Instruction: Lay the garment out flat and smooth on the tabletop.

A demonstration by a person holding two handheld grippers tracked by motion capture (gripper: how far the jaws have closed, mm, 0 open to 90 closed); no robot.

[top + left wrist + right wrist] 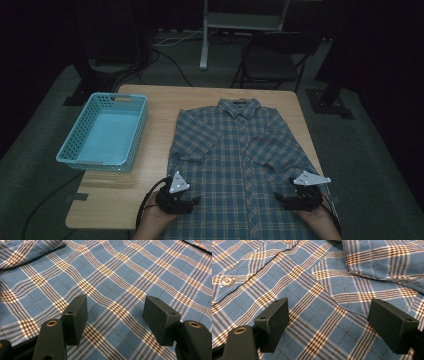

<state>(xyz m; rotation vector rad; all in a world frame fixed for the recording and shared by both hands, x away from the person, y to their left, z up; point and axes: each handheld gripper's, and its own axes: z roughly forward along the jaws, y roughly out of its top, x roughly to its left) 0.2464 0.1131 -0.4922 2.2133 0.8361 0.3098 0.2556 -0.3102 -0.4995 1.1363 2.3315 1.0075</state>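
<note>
- Shirt (240,160): blue plaid, short-sleeved, buttoned, spread flat and face up on the wooden table (160,105). Collar at 12 o'clock, hem at 6 o'clock over the near edge; its long axis runs straight away from the person.
- Left gripper (192,202): at the hem's 7 o'clock corner, jaws pointing toward 3 o'clock across the cloth. In the left gripper view its jaws stand partly apart, plaid lying between and beyond them, nothing pinched.
- Right gripper (282,199): at the hem's 5 o'clock corner, pointing toward 9 o'clock. In the right gripper view its jaws stand wide, holding nothing; the chest pocket (362,292) and a button (227,281) lie ahead.
- Key relation: the shirt lies between the two grippers and stretches to 12 o'clock from both; each hand is equally near its own hem corner, so a paired grab looks likely.
- Basket (102,131): light blue plastic, empty, at 10 o'clock from the left gripper, well apart from the shirt.
</note>
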